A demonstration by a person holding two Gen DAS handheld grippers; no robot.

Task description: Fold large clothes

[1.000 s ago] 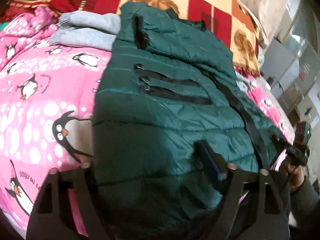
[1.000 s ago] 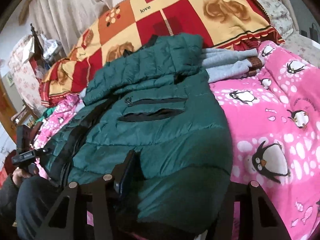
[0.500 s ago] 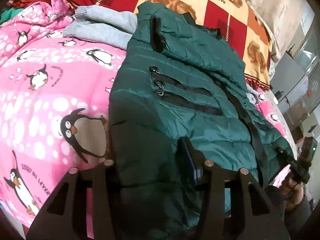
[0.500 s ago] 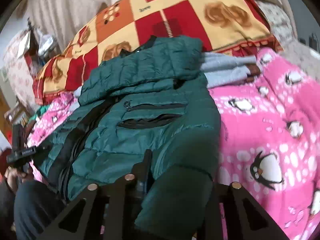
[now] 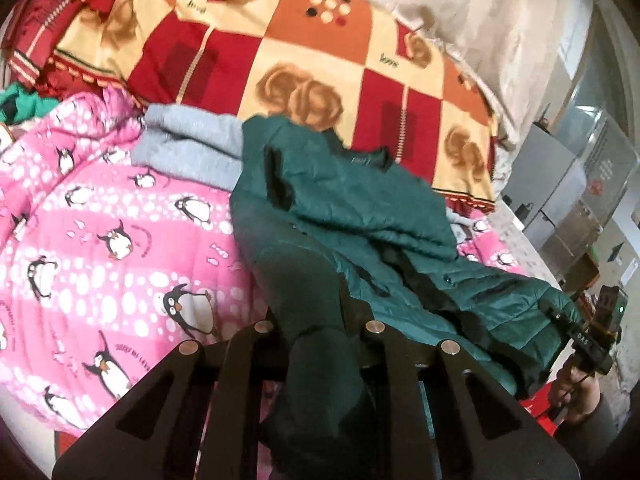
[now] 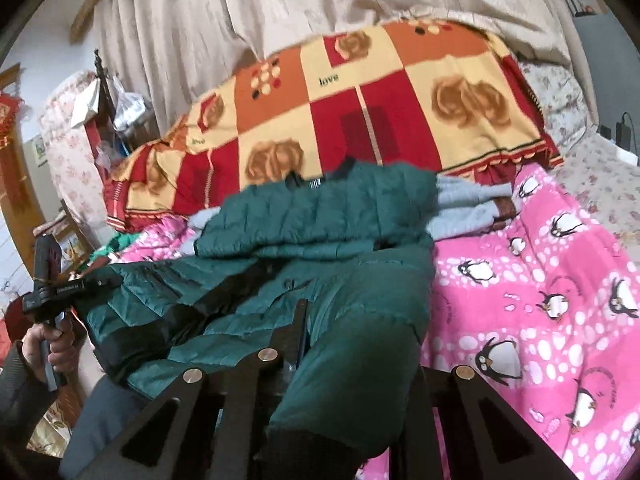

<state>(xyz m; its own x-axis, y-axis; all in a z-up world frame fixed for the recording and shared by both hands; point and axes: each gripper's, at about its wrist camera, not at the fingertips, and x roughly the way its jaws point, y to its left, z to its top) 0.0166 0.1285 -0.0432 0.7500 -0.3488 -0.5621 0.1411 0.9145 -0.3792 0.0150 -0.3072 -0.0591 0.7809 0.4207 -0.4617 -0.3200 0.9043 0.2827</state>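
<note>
A dark green puffer jacket (image 5: 360, 208) lies on the bed, front up, its collar toward the far blanket. My left gripper (image 5: 318, 316) is shut on the jacket's near hem, and the fabric bulges up between its fingers. In the right wrist view the same jacket (image 6: 320, 216) spreads to the left, and my right gripper (image 6: 328, 336) is shut on the other hem corner; cloth hides one of its fingers. Each view shows the other gripper at the jacket's far corner: the right gripper (image 5: 592, 332) and the left gripper (image 6: 60, 284), each held in a hand.
A pink penguin blanket (image 5: 100, 240) covers the bed. A folded grey garment (image 5: 188, 148) lies beside the jacket's collar. A red and orange checked blanket (image 5: 280, 52) is heaped behind. Grey cabinets (image 5: 560, 184) stand past the bed's edge, and wooden furniture (image 6: 24, 184) stands on the other side.
Both grippers closed on the jacket's near hem and rose with it. The hem now hangs lifted and bunched between the fingers, and more of the room behind shows.
</note>
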